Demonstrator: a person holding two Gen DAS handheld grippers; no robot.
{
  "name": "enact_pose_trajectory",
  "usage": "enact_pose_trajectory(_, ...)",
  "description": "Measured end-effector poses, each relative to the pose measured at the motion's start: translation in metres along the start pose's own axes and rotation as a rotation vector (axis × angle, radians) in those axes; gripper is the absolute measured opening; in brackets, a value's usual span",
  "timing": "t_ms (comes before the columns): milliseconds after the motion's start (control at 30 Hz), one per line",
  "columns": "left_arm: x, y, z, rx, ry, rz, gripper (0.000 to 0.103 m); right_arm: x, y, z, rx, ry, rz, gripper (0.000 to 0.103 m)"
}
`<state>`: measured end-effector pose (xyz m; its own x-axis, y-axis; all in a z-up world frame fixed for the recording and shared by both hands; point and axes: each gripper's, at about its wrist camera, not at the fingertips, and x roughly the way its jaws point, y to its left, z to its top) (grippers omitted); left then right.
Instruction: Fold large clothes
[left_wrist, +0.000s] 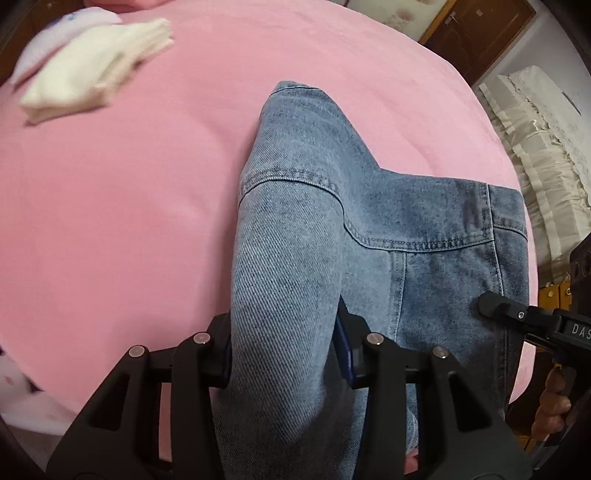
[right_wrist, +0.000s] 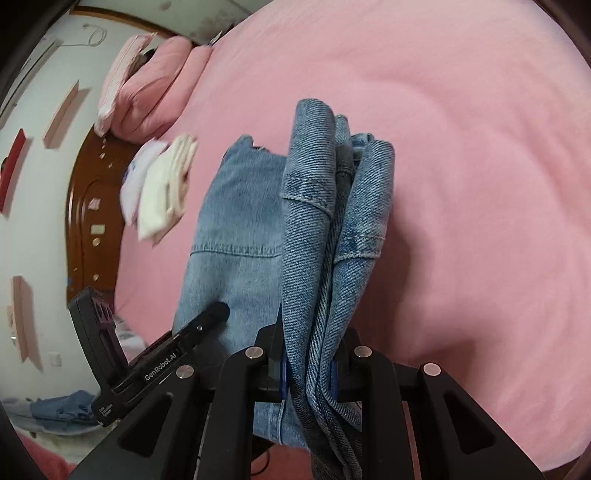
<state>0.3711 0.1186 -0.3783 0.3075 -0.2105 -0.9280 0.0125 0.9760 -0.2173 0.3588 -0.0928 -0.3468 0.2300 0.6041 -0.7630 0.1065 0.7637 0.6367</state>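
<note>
Denim jacket (left_wrist: 369, 221) is hanging over the pink bed's (left_wrist: 110, 221) middle, left gripper (left_wrist: 284, 354) and right gripper (right_wrist: 310, 362) both clamping bunched folds. Risk: thick layers are sliding out unevenly, skewing the fold.

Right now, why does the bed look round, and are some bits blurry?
Left wrist view: the fisheye lens bulges the pink bed; the folded white cloth is smeared, the denim garment sharp. Right wrist view: same curving, blurred cloth, crisp denim weave.
</note>
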Motion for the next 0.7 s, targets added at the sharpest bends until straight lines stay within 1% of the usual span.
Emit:
enact_pose_trajectory(33, -0.013, 0.018, 0.001, -0.008, -0.006, 0.01, 0.037, 0.01, 0.017, -0.006, -0.001, 0.008, 0.013, 0.015)
enact_pose_trajectory(100, -0.048, 0.067, 0.003, -0.028, -0.016, 0.023, 0.037, 0.029, 0.057, -0.018, -0.012, 0.023, 0.036, 0.015)
enact_pose_trajectory(133, -0.06, 0.081, 0.004, -0.04, -0.024, 0.032, 0.037, 0.039, 0.078, -0.023, -0.019, 0.031, 0.045, 0.015)
enact_pose_trajectory(200, -0.09, 0.116, 0.005, -0.061, -0.049, 0.05, 0.037, 0.052, 0.116, -0.021, -0.048, 0.045, 0.069, 0.015)
enact_pose_trajectory(233, -0.105, 0.133, 0.013, -0.07, -0.059, 0.07, 0.037, 0.054, 0.131, -0.017, -0.067, 0.049, 0.077, 0.015)
enact_pose_trajectory(267, -0.118, 0.148, 0.027, -0.075, -0.066, 0.081, 0.036, 0.058, 0.15, -0.012, -0.091, 0.051, 0.087, 0.015)
enact_pose_trajectory(300, -0.124, 0.159, 0.044, -0.079, -0.07, 0.087, 0.036, 0.069, 0.189, -0.011, -0.117, 0.055, 0.095, 0.015)
enact_pose_trajectory(333, -0.137, 0.174, 0.056, -0.082, -0.077, 0.095, 0.036, 0.075, 0.213, -0.007, -0.152, 0.056, 0.101, 0.015)
enact_pose_trajectory(400, -0.158, 0.198, 0.077, -0.075, -0.097, 0.111, 0.036, 0.082, 0.248, 0.002, -0.196, 0.055, 0.115, 0.015)
enact_pose_trajectory(500, -0.191, 0.222, 0.113, -0.026, -0.159, 0.153, 0.036, 0.095, 0.308, 0.02, -0.233, 0.047, 0.162, 0.015)
enact_pose_trajectory(533, -0.205, 0.234, 0.133, 0.0, -0.189, 0.177, 0.035, 0.102, 0.33, 0.03, -0.245, 0.042, 0.182, 0.015)
enact_pose_trajectory(600, -0.223, 0.25, 0.16, 0.019, -0.228, 0.201, 0.035, 0.114, 0.367, 0.051, -0.263, 0.027, 0.222, 0.015)
enact_pose_trajectory(633, -0.234, 0.263, 0.181, 0.028, -0.256, 0.214, 0.035, 0.121, 0.389, 0.066, -0.27, 0.017, 0.243, 0.015)
enact_pose_trajectory(700, -0.246, 0.276, 0.209, 0.054, -0.294, 0.24, 0.035, 0.135, 0.428, 0.095, -0.285, -0.007, 0.286, 0.015)
